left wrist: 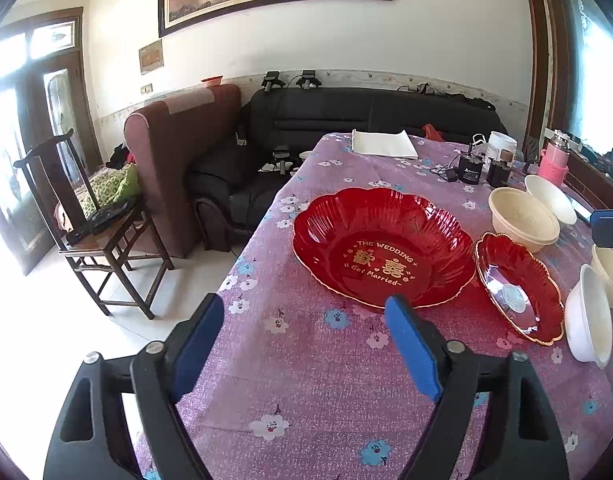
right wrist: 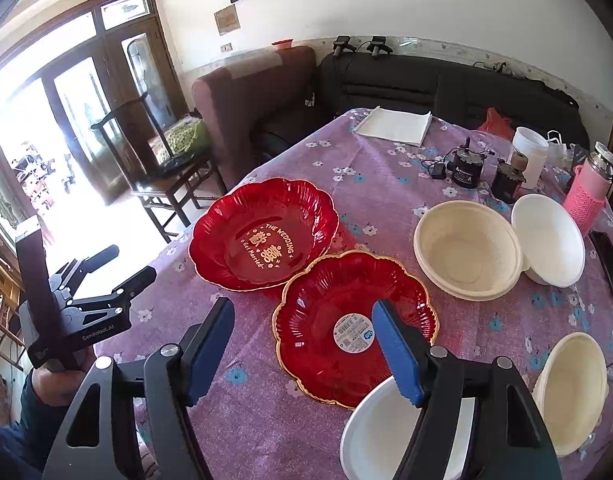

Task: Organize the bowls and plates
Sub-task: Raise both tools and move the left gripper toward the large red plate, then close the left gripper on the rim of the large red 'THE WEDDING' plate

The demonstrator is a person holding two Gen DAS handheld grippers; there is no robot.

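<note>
The worktop (right wrist: 290, 412), spread with a purple flowered cloth, carries two red scalloped plates and four bowls, all of them empty. The large red plate (right wrist: 262, 236) with gold lettering reading "THE WEDDING" and "Get Married" lies towards the worktop's left edge; the smaller red plate (right wrist: 354, 328), gold-rimmed and bearing a round white label at its centre, overlaps its near right rim and rests partly on it. Beyond the smaller plate sits a cream bowl (right wrist: 468, 250), and a white bowl (right wrist: 548, 240) leans against its right side, tipped on its rim. At the near edge a second white bowl (right wrist: 378, 432) sits touching the smaller plate's rim, and a second cream bowl (right wrist: 572, 392) stands on edge to its right. The right gripper (right wrist: 304, 346) hovers above the smaller plate and the near white bowl, its blue-padded jaws parted wide with nothing between them. The left gripper (left wrist: 306, 344) hangs over bare cloth just short of the large plate, jaws likewise spread and holding nothing; in the right wrist view it shows at the worktop's left edge, held by a hand (right wrist: 54, 384). At the far end lie a folded white cloth (right wrist: 394, 124), a white tub (right wrist: 530, 152), two small dark devices and a pink-sleeved flask (right wrist: 586, 200).
</note>
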